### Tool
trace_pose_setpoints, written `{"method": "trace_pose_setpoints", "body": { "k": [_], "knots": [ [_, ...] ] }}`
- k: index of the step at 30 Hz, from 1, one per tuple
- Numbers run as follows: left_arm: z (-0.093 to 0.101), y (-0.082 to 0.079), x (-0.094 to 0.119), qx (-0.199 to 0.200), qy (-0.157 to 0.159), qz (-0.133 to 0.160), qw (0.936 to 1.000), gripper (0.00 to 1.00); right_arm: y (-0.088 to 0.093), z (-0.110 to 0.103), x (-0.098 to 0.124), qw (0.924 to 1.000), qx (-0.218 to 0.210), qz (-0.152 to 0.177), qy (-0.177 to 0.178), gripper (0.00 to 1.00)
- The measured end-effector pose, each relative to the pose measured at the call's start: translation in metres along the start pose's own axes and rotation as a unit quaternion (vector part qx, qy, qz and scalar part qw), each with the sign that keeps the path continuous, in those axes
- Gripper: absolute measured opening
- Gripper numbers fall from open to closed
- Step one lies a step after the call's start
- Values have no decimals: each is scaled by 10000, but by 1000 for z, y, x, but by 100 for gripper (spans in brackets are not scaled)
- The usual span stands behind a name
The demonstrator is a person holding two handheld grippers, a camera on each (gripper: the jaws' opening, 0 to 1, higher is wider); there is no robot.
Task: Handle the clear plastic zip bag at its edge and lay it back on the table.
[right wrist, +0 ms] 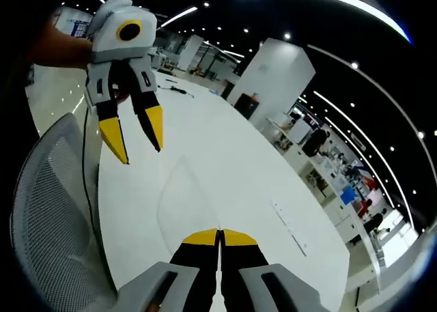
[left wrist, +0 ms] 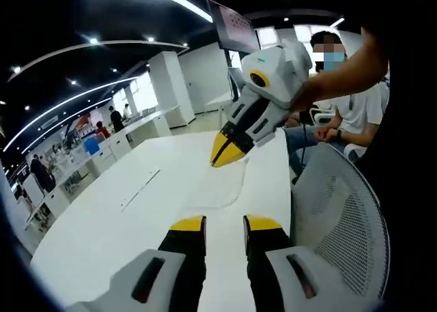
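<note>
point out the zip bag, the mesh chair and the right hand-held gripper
zip bag [left wrist: 222, 186], left gripper view, its flat clear middle
mesh chair [left wrist: 345, 209], left gripper view, its mesh back
right hand-held gripper [left wrist: 229, 150], left gripper view, its yellow tips

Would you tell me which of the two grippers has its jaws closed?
The right gripper: its yellow tips meet at the clear bag's edge, while the left gripper stands open with a gap.

Clear, thin, glossy plastic zip bag [left wrist: 220, 186] lying flat just ahead of left gripper [left wrist: 224, 224] tips, faint sheen along edges. Smooth matt white table top [left wrist: 123, 223] under it. Glossy white plastic shells, yellow-tipped black jaws on right gripper [right wrist: 219, 237]. Grey mesh chair back [left wrist: 345, 220], perforated weave, beside the tongs.
</note>
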State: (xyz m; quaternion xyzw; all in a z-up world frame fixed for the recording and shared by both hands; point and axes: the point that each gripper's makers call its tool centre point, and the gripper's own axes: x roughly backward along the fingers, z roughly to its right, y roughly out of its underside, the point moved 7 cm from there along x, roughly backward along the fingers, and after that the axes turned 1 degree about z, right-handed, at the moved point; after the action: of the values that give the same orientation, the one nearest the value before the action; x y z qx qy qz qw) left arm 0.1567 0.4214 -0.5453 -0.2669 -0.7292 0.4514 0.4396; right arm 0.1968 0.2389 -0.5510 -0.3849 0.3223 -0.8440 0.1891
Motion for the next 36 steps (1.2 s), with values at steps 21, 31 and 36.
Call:
{"method": "trace_pose_setpoints", "body": {
  "k": [21, 31, 36],
  "knots": [
    [6, 40, 36, 701, -541, -188, 9959, 35, 19, -14, -49, 9964, 825, -86, -158, 0],
    [12, 49, 36, 760, -522, -248, 9954, 38, 36, -20, -73, 9938, 1051, -166, -331, 0],
    [16, 54, 36, 809, -520, -257, 9950, 39, 44, -24, -83, 9928, 1116, -199, -396, 0]
  ]
}}
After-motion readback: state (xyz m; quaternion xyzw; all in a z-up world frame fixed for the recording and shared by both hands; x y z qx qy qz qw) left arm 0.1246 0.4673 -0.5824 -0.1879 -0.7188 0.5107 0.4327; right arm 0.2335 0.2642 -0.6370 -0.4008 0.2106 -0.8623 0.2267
